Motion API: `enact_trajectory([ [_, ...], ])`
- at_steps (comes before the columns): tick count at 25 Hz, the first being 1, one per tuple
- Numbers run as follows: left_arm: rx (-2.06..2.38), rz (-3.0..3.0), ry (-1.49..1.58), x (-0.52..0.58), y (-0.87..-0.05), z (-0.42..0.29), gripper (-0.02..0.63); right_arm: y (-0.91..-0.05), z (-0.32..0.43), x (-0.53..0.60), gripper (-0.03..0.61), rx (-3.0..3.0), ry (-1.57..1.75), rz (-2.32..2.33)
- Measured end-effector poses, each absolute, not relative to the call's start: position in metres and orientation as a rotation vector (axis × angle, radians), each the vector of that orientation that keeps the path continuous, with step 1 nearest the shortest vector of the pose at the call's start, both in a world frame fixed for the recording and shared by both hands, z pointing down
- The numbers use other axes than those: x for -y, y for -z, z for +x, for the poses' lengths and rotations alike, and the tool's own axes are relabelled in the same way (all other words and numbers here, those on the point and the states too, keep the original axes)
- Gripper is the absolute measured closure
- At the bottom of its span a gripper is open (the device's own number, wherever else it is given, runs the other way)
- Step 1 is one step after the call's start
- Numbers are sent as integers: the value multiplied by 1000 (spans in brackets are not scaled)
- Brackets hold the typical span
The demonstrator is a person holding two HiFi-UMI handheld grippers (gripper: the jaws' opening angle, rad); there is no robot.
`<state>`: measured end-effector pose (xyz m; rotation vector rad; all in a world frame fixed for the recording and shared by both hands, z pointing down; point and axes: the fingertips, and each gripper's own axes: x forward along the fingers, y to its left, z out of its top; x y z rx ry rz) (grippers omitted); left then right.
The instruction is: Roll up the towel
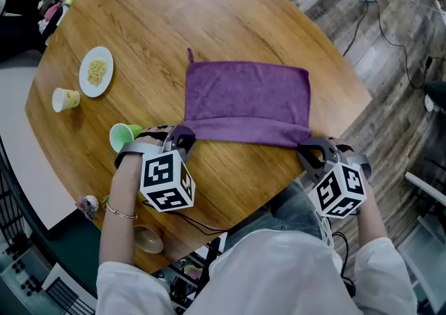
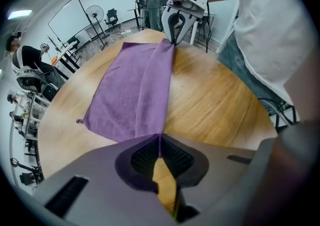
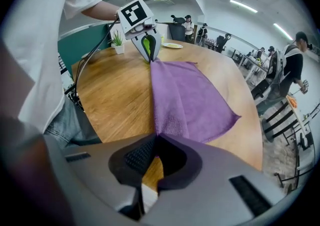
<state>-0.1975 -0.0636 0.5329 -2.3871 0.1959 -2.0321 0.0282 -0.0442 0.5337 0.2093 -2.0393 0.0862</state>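
**Towel on bench, near edge pinched at both corners**

Head view. A purple towel [image 1: 247, 97] is lying spread open on the round wooden bench [image 1: 174, 14]. Its near edge is showing as a darker, turned-over band. The left hand-held gripper [image 1: 180, 141] is pinching the towel's near left corner, and the right hand-held gripper [image 1: 317, 153] is pinching its near right corner. A green cup [image 1: 123, 136] is standing just left of the towel's near left corner, beside the left hand-held gripper. A plate [image 1: 96, 71] and a pale cup [image 1: 65, 100] are sitting well to the left of the towel.

Left gripper view. The jaws are pressing together on a thin purple edge of the towel [image 2: 132, 95], with cloth showing between the black pads. The folded band is running from there along the towel to the right hand-held gripper [image 2: 172, 30] at the far corner.

Right gripper view. The jaws are closing tight on the towel [image 3: 190, 100], with a sliver of purple caught between the pads. The left hand-held gripper [image 3: 149, 50] is gripping the opposite corner. A potted plant [image 3: 118, 40] is standing beyond the towel, near that corner.
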Motion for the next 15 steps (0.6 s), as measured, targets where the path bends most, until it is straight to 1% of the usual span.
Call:
enact_trajectory([
  [6,-199,-2465,2024,39,-515,-194,595,-515,32,24,566,2094,-199,193],
  [15,-311,-2492,1985,76,-501,-194,595,-496,40,71,566,2166,-302,315],
])
